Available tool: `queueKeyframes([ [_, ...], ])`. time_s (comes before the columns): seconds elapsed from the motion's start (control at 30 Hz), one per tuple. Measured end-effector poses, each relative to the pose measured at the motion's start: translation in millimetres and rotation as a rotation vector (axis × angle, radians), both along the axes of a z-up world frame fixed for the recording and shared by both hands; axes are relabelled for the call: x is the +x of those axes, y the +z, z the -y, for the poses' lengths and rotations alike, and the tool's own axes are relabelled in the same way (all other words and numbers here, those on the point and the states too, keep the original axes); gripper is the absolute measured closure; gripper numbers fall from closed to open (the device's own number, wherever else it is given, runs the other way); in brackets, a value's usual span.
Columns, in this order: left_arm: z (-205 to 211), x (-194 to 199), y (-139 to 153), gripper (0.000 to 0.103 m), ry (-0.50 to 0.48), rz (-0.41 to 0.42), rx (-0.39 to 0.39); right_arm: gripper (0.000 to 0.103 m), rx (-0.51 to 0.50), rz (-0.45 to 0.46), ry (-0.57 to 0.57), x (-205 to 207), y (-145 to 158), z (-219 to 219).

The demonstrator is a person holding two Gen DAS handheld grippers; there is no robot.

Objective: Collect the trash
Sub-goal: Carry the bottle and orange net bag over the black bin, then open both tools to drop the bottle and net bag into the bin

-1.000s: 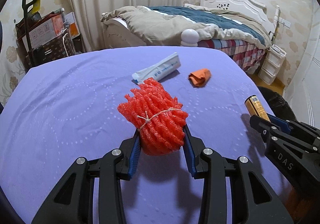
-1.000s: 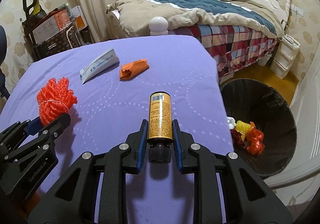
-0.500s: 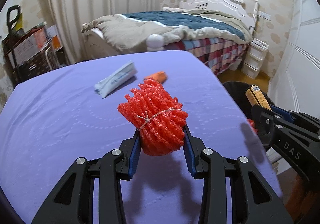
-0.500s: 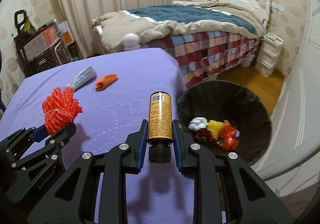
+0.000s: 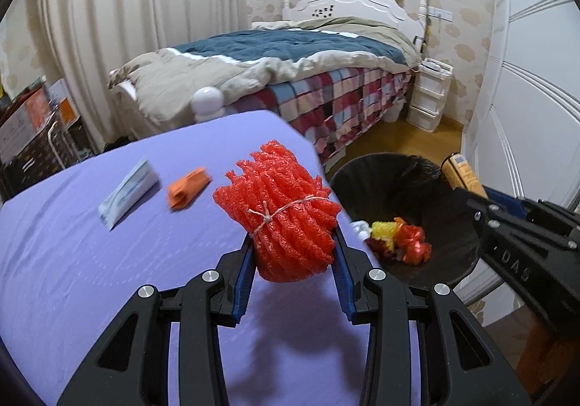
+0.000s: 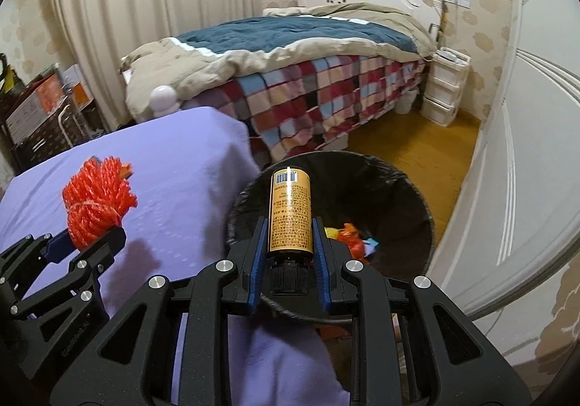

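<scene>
Both grippers have swung rightward since the earlier frames, so the black trash bin (image 6: 406, 188), formerly off to the right, now lies directly ahead of the right gripper. Right gripper (image 6: 289, 253): clenched on a yellow bottle (image 6: 290, 214), black cap nearest the camera, barcoded base pointing away, held over the near rim of the bin. Left gripper (image 5: 293, 268): grasping a red foam-net bundle (image 5: 279, 214) tied with string, carried above the right edge of the purple table (image 5: 72, 261). In the left wrist view the bin (image 5: 380, 181) stands on the floor just right of the table and contains yellow, red and white scraps (image 5: 398, 239). Remaining on the table, far left of the bundle: a white-and-blue tube (image 5: 127, 192) and, beside it to the right, an orange wrapper (image 5: 186, 185), slightly blurred. Background: a bed (image 5: 290, 72) with a checked cover and white headboard beyond the table, and a white drawer unit (image 5: 429, 94) at its far right.
</scene>
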State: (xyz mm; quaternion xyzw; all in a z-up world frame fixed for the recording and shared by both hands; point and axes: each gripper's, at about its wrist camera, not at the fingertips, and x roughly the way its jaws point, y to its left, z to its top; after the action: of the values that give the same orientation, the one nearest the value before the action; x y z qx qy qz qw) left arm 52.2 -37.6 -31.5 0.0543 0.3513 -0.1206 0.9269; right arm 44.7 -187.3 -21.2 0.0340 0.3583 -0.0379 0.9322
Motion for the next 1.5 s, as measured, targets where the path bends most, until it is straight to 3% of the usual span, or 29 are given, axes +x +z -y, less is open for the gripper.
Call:
queueKeyframes([
  [0.47, 60, 39, -8, 0.064, -0.064, -0.009, 0.041, 0.080, 0.016, -0.006, -0.069, 24, -9, 42],
  [1.2, 99, 75, -23, 0.062, -0.074, -0.052, 0.083, 0.080, 0.056, -0.045, -0.122, 59, -29, 83],
  [1.3, 103, 78, -25, 0.058, -0.075, -0.060, 0.093, 0.078, 0.067, -0.046, -0.130, 61, -33, 86],
  [1.37, 103, 79, -25, 0.048, -0.075, -0.060, 0.096, 0.077, 0.080, -0.050, -0.132, 62, -35, 88],
  [1.5, 104, 77, -23, 0.037, -0.070, -0.045, 0.097, 0.062, 0.081, -0.050, -0.151, 61, -38, 92],
])
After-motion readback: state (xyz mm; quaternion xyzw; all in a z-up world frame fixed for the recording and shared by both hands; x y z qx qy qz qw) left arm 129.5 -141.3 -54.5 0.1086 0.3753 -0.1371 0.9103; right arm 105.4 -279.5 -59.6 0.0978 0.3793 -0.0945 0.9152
